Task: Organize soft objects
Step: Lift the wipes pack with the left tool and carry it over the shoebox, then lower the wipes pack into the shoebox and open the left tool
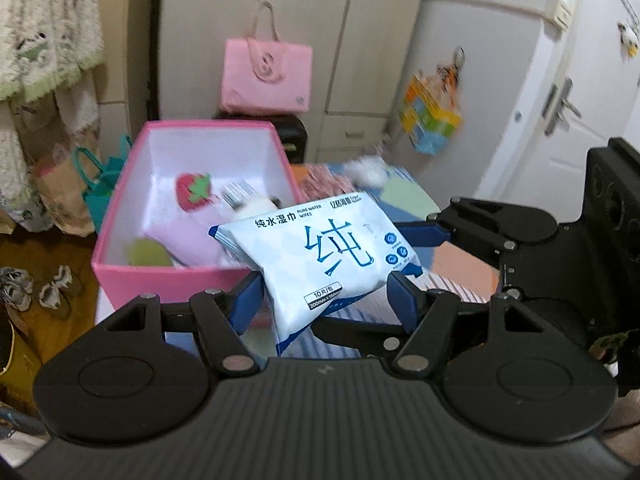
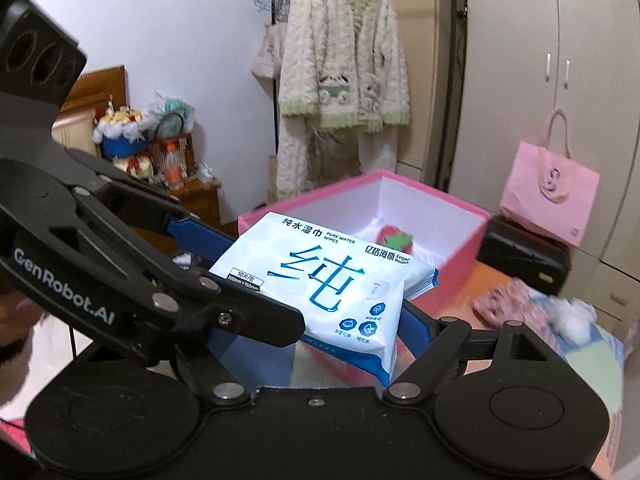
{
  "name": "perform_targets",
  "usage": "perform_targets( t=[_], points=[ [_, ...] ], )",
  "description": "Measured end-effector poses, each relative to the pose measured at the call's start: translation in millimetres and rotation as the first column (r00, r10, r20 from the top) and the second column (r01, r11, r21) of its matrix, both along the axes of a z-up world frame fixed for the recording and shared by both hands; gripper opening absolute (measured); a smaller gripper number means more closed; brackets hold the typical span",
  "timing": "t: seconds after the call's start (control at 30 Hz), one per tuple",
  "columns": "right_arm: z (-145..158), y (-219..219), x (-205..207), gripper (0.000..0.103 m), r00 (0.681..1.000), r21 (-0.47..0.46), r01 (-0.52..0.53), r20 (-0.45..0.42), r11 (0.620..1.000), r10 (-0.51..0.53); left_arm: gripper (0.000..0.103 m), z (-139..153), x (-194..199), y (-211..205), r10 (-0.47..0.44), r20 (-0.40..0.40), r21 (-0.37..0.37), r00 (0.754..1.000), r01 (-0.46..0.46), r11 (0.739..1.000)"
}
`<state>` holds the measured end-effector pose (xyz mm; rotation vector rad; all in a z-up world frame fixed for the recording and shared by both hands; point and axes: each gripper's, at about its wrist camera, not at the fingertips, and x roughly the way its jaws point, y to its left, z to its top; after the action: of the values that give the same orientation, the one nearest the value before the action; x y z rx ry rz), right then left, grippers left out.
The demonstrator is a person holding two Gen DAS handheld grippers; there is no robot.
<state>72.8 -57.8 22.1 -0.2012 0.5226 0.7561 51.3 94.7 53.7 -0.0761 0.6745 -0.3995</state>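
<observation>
Wipes pack: I have the wet wipes pack [image 1: 320, 256] up in the air, just in front of the pink box [image 1: 120, 216], its far corner overlapping the box's near rim in my left view.
Left claw: my left claw [image 1: 326, 294] is closed on the pack's lower part, blue pads pinching it from both sides.
Right claw: my right claw [image 2: 316, 312] reaches in across it; one blue finger [image 1: 424, 234] lies along the pack's right edge. In the right view the pack sits between the pads, but I cannot tell whether they press it or only flank it.
Long axis: the pack runs tilted, from low near my left claw up and away toward the box.
Key relation: the box opening lies ahead and to the left of the pack, so I judge the move to be a short carry forward and left over the near wall, then a drop.
Nearer claw: the left one, on the box's side.
Box contents: a strawberry plush [image 1: 194, 192] and a pink soft item [image 1: 188, 240] already lie inside.
Left view only: a green item in the box's near corner, and both claws at once.
Right view only: the box's deep white interior and a white fluffy thing [image 2: 572, 316] lying on the patterned surface to the right, apparently not yet sorted.
</observation>
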Motion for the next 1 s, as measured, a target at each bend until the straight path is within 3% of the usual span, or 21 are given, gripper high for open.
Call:
perform_targets(
  t=[0.27,0.5,0.83,1.0],
  points=[
    [0,26,63,0.085,1.0,0.033,-0.025,-0.013,0.999,0.025,0.066,7,49,29,0.032,0.06,0.016,0.998,-0.033,0.999],
    [-4,43,114,0.072,0.999,0.007,-0.022,-0.027,1.0,0.022,0.066,-2,100,43,0.09,0.069,0.019,0.994,-0.091,0.996],
    [-24,59,177,0.067,0.987,-0.054,-0.04,-0.159,0.998,0.031,0.066,-36,171,69,0.143,-0.092,-0.057,0.985,-0.148,0.987],
    [-32,59,184,0.067,0.983,-0.074,-0.059,-0.176,0.996,0.045,0.066,-47,180,71,0.144,-0.133,-0.06,0.981,-0.153,0.986]
  ],
)
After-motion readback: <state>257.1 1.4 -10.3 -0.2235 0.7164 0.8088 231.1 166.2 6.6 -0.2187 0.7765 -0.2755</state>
